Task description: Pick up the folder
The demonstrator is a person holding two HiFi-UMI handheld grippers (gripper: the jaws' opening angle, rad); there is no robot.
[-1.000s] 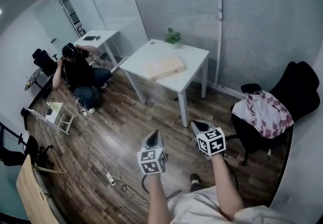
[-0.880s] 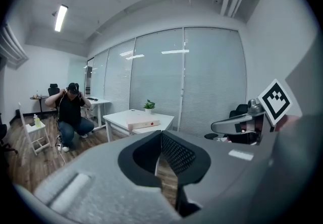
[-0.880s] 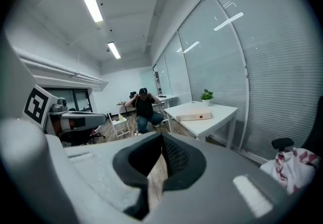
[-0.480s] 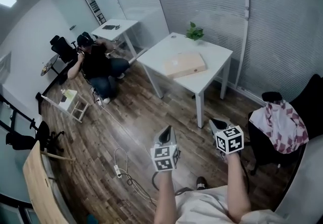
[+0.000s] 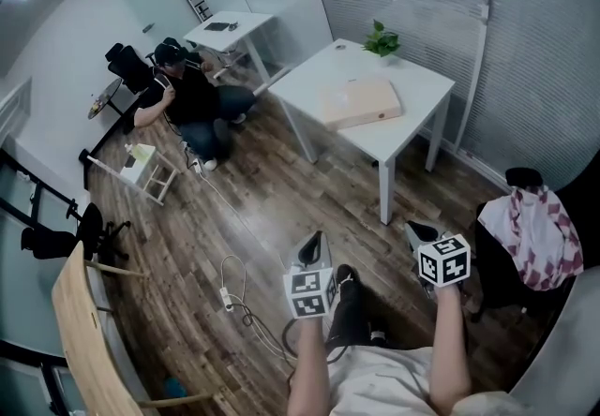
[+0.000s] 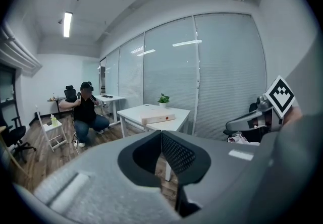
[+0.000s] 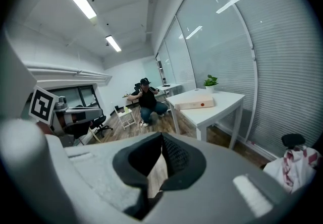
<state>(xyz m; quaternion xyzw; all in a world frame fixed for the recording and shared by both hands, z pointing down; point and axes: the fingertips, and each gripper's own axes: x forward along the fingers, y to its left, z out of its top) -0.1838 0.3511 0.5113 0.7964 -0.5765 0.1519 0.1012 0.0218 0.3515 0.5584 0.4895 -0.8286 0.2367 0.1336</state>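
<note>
**Operator:** What is at my jaws?

**Editor:** Nothing. You hold two grippers, the left gripper (image 5: 313, 240) and the right gripper (image 5: 413, 229). On each the jaws are pressed together and empty. Both point forward and somewhat down over the wood floor (image 5: 253, 208). Your two forearms reach out side by side from the bottom of the head view, and each gripper carries one marker cube.

**Operator:** And the folder?

**Editor:** There is one folder (image 5: 361, 103), tan, lying flat on the nearer white desk (image 5: 305, 86). It is ahead of you and well apart from both grippers. One potted plant (image 5: 381, 37) stands at that desk's far corner. There are two white desks in all, and the second desk (image 5: 246, 25) is beyond the first, to the left. One person (image 5: 192, 96) crouches just in front of it, near one small white rack (image 5: 150, 166). To your right, one checked cloth (image 5: 539, 222) is draped over a dark chair (image 5: 511, 278). One tangle of cable (image 5: 234, 297) lies on the floor left of your left gripper.
</note>
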